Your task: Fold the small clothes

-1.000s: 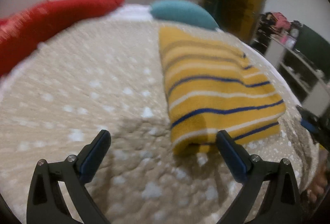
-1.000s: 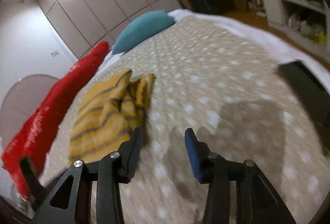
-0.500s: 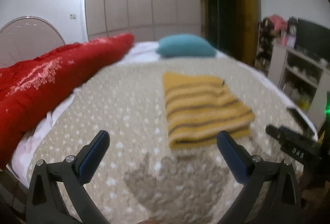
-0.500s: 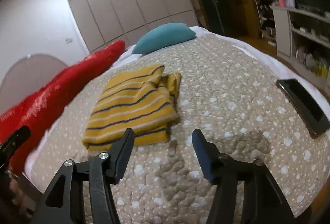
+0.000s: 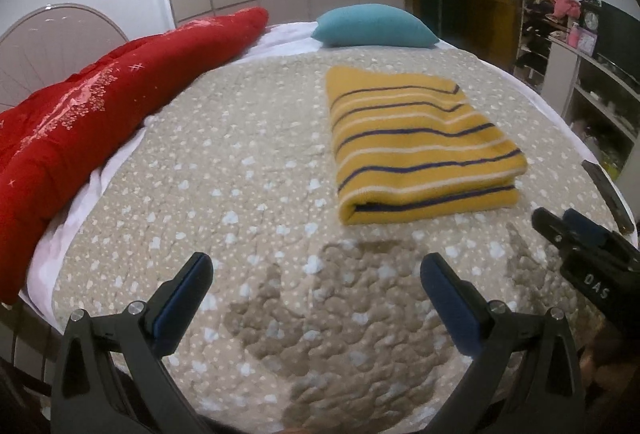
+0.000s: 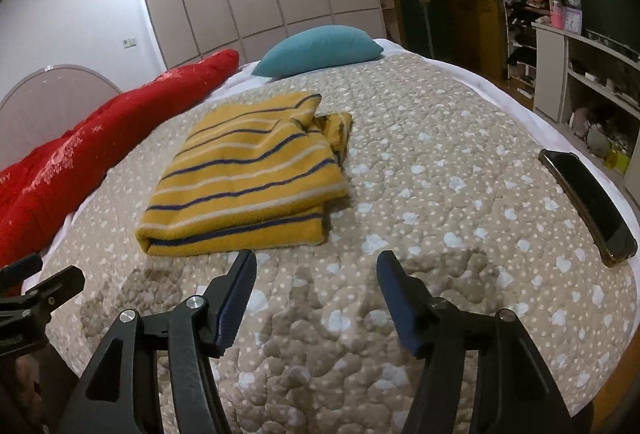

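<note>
Near the teal pillow, on the bed: yellow striped garment lying folded. Left gripper and right gripper hovering just before it, jaws spread, pinching nothing. Folding probably finishing; next, maybe tidying the loose sleeve.

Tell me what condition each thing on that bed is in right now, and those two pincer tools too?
Striped yellow garment: folded into a rectangle, lying flat on the quilt, some fabric bunched at its far right corner.
Left gripper: open, empty, above the quilt.
Right gripper: open, empty, near the garment's front edge.
Phone: lying flat, screen dark.
Teal pillow: lying at the far end.
Red duvet: rolled along the left side.
</note>
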